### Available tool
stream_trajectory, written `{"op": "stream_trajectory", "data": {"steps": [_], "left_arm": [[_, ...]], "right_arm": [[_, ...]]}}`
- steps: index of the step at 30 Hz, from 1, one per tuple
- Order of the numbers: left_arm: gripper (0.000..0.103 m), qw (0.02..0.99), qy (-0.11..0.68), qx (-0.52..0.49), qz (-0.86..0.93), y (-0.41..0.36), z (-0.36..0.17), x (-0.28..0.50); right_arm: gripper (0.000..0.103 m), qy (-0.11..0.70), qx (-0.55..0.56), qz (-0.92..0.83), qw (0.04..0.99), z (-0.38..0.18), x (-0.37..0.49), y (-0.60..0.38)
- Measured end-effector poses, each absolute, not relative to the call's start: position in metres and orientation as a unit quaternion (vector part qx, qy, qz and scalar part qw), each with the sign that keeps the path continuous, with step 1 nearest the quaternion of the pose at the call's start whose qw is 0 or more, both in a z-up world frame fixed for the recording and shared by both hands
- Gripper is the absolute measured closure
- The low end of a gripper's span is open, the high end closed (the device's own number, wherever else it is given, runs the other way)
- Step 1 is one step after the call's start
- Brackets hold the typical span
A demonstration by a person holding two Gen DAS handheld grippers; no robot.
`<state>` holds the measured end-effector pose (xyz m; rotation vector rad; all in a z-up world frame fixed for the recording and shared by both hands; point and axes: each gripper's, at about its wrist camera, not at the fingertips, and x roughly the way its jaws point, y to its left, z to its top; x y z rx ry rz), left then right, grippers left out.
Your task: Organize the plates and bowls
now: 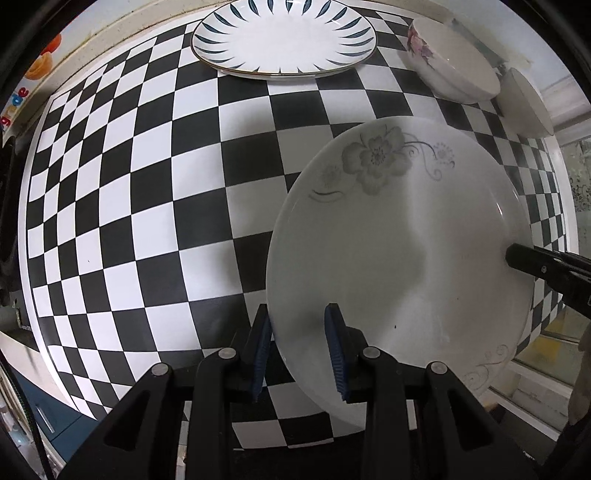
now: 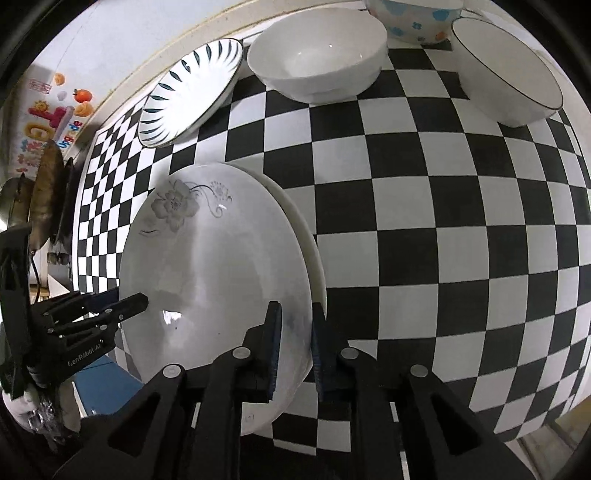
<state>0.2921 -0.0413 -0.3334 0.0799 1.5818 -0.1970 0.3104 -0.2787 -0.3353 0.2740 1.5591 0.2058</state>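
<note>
A white plate with a grey flower print [image 1: 399, 258] lies on the checkered table; it also shows in the right wrist view [image 2: 214, 273], lying on a second white plate [image 2: 314, 254] whose rim shows at its right. My left gripper [image 1: 301, 350] straddles the flower plate's near-left rim, one blue pad [image 1: 337, 347] above, one outside. My right gripper [image 2: 295, 343] straddles the opposite rim the same way and shows in the left wrist view [image 1: 517, 258]. The left gripper shows in the right wrist view [image 2: 142, 301]. Whether the pads press the rim is unclear.
A white plate with dark leaf marks [image 1: 284, 37] [image 2: 192, 92] sits at the table's back. White bowls stand behind: one with a purple flower [image 1: 450, 62], a plain one [image 2: 317, 55], a black-rimmed one [image 2: 509, 70], a blue-patterned one [image 2: 413, 18]. The table edge [image 1: 569, 229] runs right.
</note>
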Motion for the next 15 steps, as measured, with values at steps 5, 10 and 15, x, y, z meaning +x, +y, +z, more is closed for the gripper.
{"op": "stream_trajectory", "data": {"steps": [5, 10, 15], "left_arm": [[0.076, 0.699, 0.709, 0.022, -0.092, -0.028, -0.322, 0.292], [0.076, 0.716, 0.693, -0.011, -0.086, -0.006, -0.298, 0.308], [0.074, 0.735, 0.67, -0.069, -0.072, 0.028, -0.278, 0.368]], "right_arm": [[0.076, 0.712, 0.121, 0.077, 0.687, -0.334, 0.313, -0.285], [0.076, 0.71, 0.133, 0.077, 0.688, -0.316, 0.324, -0.291], [0.071, 0.668, 0.136, 0.116, 0.722, -0.268, 0.38, -0.268]]}}
